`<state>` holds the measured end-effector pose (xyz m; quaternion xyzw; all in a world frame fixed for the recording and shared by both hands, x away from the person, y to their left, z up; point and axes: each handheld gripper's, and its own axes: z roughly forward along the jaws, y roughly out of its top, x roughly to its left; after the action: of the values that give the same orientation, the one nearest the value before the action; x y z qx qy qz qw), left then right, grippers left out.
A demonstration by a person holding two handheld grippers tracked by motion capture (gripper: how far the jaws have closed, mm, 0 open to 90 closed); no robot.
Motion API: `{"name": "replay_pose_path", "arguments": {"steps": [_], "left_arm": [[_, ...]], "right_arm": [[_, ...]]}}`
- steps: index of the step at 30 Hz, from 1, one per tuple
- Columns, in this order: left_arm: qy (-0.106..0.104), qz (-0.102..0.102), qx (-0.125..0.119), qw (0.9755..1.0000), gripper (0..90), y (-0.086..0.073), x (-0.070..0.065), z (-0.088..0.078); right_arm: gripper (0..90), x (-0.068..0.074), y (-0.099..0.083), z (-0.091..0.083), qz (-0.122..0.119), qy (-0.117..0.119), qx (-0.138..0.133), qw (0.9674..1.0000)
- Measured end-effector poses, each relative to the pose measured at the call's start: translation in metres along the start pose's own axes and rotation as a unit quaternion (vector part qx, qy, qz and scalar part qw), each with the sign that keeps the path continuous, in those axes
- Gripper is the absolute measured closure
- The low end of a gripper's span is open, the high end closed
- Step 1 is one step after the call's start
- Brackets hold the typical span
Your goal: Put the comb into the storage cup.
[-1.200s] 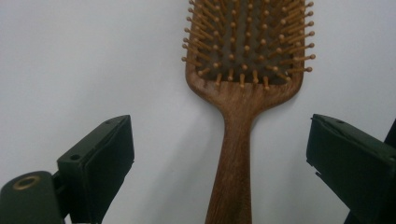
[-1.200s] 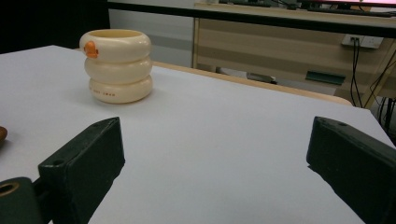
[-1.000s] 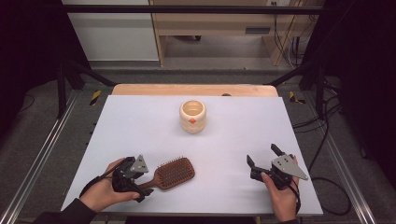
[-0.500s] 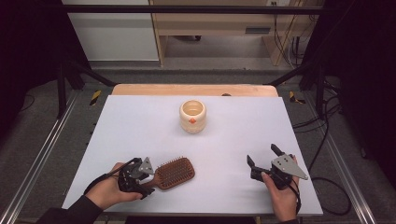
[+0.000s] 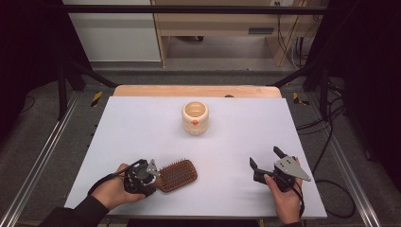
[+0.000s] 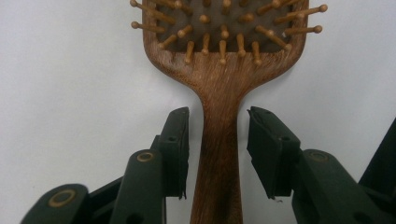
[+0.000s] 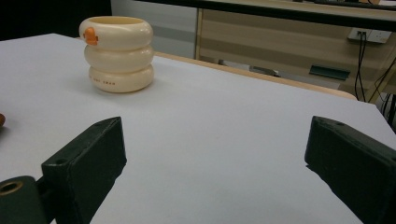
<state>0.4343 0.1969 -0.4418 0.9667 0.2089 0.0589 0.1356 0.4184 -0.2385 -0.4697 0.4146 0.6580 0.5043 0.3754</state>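
A wooden paddle hairbrush point(image 5: 177, 175) lies bristles up near the table's front left, its handle pointing left. My left gripper point(image 5: 142, 177) straddles that handle. In the left gripper view the handle point(image 6: 217, 163) runs between the two pads point(image 6: 180, 149), with a thin gap on each side. The jaws have just been closing around it and stand open. At the front right my right gripper point(image 5: 264, 156) rests open on the table. Its jaws point(image 7: 215, 140) are wide apart with nothing between them.
A cream ribbed cup point(image 5: 195, 117) with an orange mark stands upright at the middle back of the white table point(image 5: 142, 123); it is also in the right gripper view point(image 7: 116, 53). A wooden edge runs along the table's far side. Black frame rails flank the table.
The left gripper's jaws have drawn in around the brush handle and the hand has shifted slightly. The right gripper, the brush and the cup have stayed put.
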Motion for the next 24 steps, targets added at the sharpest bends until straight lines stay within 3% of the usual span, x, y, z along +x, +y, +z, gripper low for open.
{"name": "replay_pose_path", "arguments": {"steps": [12, 20, 24], "left_arm": [[-0.008, 0.013, 0.006, 0.9999, 68.4, 0.003, 0.0001, 0.0051], [-0.009, -0.005, -0.006, 0.9999, 71.7, 0.0003, 0.0002, 0.0064], [-0.002, -0.002, -0.013, 0.9999, 72.6, -0.0018, -0.0022, 0.006]], "right_arm": [[6.4, 0.0013, -0.001, 0.0007, 0.0, 0.006, 0.005, 1.0], [8.9, 0.0014, -0.0003, -0.0003, 0.003, 0.013, 0.004, 0.9999], [8.9, 0.0023, -0.0004, 0.0001, 0.002, 0.013, 0.006, 0.9999]]}}
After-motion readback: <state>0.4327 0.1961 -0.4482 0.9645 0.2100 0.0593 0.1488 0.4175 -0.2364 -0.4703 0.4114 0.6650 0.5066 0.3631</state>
